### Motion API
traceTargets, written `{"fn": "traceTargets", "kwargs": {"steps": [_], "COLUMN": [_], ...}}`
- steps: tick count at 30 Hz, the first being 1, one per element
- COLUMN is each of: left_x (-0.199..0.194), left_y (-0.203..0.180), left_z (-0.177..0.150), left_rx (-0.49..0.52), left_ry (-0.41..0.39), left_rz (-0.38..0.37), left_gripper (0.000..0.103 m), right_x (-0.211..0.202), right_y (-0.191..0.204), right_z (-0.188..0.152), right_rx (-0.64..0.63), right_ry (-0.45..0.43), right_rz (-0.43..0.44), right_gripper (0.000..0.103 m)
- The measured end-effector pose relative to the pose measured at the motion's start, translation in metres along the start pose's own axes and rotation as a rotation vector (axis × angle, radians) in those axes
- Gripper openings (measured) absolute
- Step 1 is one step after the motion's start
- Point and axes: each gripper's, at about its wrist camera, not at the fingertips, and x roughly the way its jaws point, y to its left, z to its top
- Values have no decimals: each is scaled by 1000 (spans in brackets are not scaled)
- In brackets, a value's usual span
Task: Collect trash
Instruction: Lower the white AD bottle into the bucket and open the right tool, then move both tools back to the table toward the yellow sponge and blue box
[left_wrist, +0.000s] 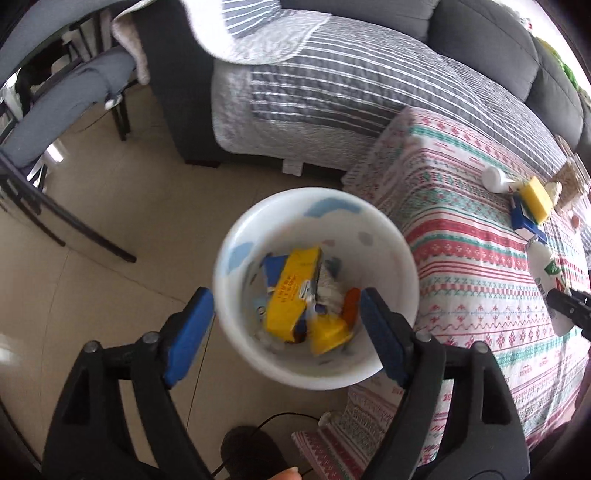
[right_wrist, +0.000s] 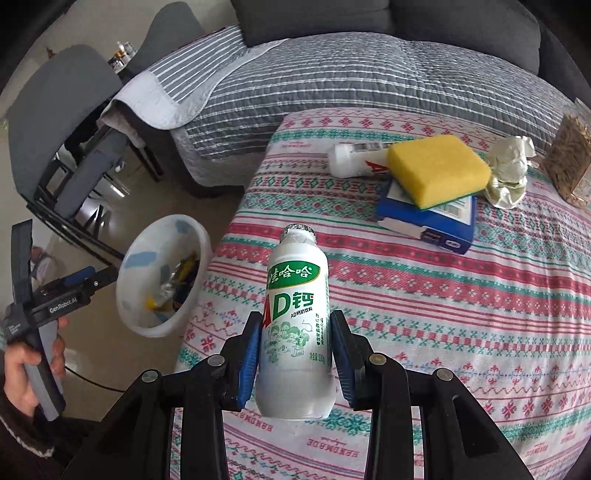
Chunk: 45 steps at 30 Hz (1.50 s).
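A white bin (left_wrist: 258, 229) (right_wrist: 155, 236) with yellow and blue wrappers inside sits low over the tiled floor beside the table, and looks blurred. My left gripper (left_wrist: 285, 295) (right_wrist: 92, 277) hovers above it, open. Its left pad lies by the bin's outer left wall and its right pad overlaps the rim's right side; I see no grip on the bin. My right gripper (right_wrist: 295, 317) (left_wrist: 569, 306) is shut on a white drink bottle (right_wrist: 295, 266) (left_wrist: 546, 269) with a green label and a foil top, held upright above the patterned tablecloth (right_wrist: 443, 314).
Further back on the tablecloth (left_wrist: 461, 258) a yellow sponge (right_wrist: 436, 166) lies on a blue carton (right_wrist: 428, 218). Around them are a lying white bottle (right_wrist: 354, 158), crumpled foil (right_wrist: 509, 173) and a bag of brown bits (right_wrist: 569, 155). A striped sofa cover (left_wrist: 332, 85) and dark chairs (left_wrist: 66, 107) border the floor.
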Motion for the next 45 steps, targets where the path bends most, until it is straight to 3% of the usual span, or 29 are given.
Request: {"fn": "traceTargets", "kwargs": {"steps": [10, 16, 22, 24, 32, 45], "left_x": [-11, -17, -21, -21, -23, -20], "left_y": [37, 48, 54, 54, 42, -13], "left_z": [-9, -11, -9, -9, -8, -4], "left_rx": [-87, -100, -114, -116, -94, -8], "left_ry": [12, -8, -14, -12, -13, -10], "left_rz": [51, 85, 68, 63, 51, 21], "left_gripper": [84, 96, 96, 96, 96, 96], "right_x": [44, 78, 95, 93, 63, -15], "right_y": [76, 123, 141, 137, 106, -30], "right_z": [21, 30, 35, 37, 31, 14], "right_rx": [-52, -105, -119, -95, -84, 92], "right_ry": [47, 83, 82, 80, 45, -59], "right_rz": [80, 98, 102, 118, 74, -114], "right_gripper": [37, 37, 41, 63, 69, 78]}}
